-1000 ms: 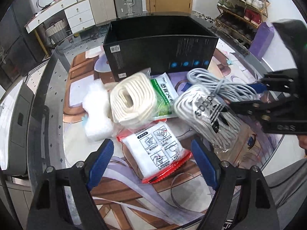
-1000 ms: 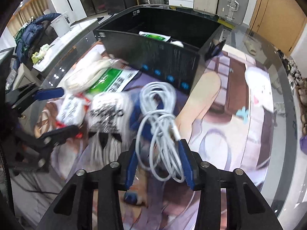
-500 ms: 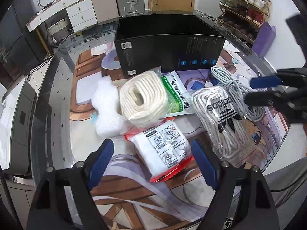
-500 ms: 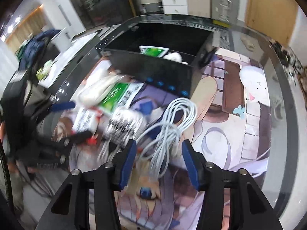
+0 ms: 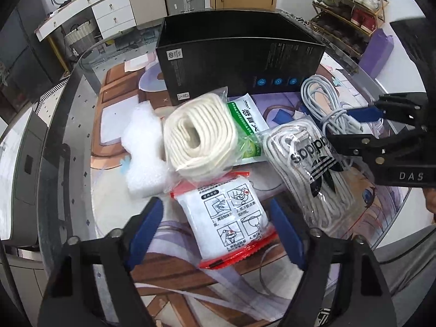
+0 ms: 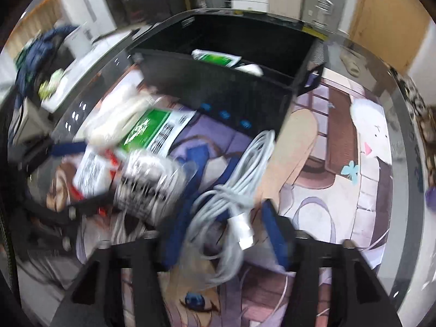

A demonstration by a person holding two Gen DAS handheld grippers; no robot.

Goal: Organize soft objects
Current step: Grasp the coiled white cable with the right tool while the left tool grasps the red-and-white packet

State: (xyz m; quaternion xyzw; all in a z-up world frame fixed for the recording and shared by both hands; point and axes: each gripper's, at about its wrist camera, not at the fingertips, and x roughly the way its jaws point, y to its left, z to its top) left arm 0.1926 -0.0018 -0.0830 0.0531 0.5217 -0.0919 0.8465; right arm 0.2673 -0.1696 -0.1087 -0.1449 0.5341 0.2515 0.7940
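White cable (image 6: pixel 231 190), coiled and tied at its middle, lies on the bench (image 5: pixel 381 87) at lower centre of the right wrist view, straddled by the right gripper (image 6: pixel 226 234), jaws wide and not yet closed, probably lining up a grasp at the tied waist so the loops stay together. The black box (image 5: pixel 239 54) at upper centre is open-topped and already holds a green packet (image 6: pixel 215 58), so it looks like the destination. The left gripper (image 5: pixel 215 234) hovers, jaws wide, around a red-edged pouch (image 5: pixel 231 218). Rope (image 5: pixel 201 136), foam (image 5: pixel 144 150) and bagged laces (image 5: pixel 313 169) wait nearby. A printed mat covers the bench; drawers (image 5: pixel 109 13) and a shoe rack (image 5: pixel 351 8) line the room.
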